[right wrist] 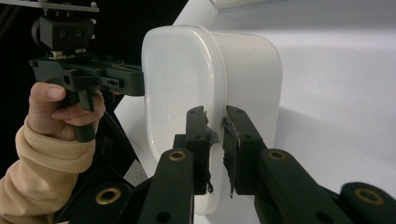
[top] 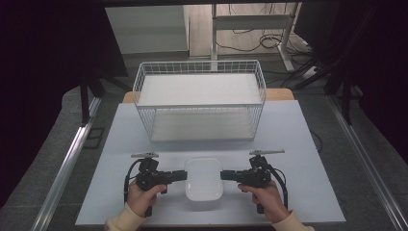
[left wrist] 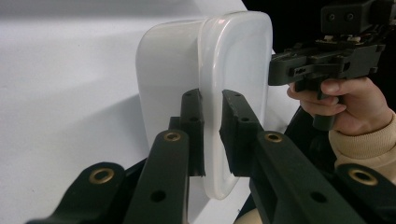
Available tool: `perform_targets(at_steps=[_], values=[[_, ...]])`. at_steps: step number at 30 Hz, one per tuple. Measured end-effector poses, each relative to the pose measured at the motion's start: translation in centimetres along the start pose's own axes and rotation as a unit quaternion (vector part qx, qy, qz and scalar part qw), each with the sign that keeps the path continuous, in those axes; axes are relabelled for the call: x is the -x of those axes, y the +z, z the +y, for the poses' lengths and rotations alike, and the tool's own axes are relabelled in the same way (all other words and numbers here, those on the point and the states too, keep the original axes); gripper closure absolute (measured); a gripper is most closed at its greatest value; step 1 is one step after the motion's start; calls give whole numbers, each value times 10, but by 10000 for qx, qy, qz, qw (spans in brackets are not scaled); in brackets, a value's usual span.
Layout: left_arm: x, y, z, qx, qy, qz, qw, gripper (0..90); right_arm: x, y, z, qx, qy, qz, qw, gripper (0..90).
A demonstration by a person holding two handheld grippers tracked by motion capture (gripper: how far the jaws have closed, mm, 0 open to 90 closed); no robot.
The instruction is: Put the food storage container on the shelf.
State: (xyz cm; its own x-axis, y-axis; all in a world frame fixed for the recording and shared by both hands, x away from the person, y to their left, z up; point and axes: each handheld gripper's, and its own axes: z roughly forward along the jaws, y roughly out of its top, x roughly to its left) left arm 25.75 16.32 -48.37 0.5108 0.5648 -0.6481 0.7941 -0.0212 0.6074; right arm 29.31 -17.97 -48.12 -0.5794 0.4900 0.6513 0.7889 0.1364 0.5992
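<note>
The high view is mounted above the person's side of the worktop (top: 298, 144), facing forward and down, far enough off to take in its whole surface and the floor beyond. Each gripper view rides on its own gripper, looking along the two black jaws at close range. All three views share the white container (top: 204, 179) (left wrist: 233, 70) (right wrist: 187, 84), and each gripper view also faces the opposite gripper.
</note>
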Motion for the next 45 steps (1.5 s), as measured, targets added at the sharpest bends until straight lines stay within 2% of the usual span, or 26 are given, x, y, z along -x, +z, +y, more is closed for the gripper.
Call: perform_targets(at_steps=[11,19,30,45], values=[[6,-9,13,124,245,39,9996,796,-14,-6,17,95,-438,-42,9990,807],[9,-13,26,191,345,84,9992,796,-19,-8,30,162,-564,-95,9982,807],[20,-25,53,300,578,121,9978,796,-33,-16,55,385,-815,-161,9958,807],[32,-36,82,462,759,116,9960,796,-47,-25,82,519,-1020,-218,9932,806]])
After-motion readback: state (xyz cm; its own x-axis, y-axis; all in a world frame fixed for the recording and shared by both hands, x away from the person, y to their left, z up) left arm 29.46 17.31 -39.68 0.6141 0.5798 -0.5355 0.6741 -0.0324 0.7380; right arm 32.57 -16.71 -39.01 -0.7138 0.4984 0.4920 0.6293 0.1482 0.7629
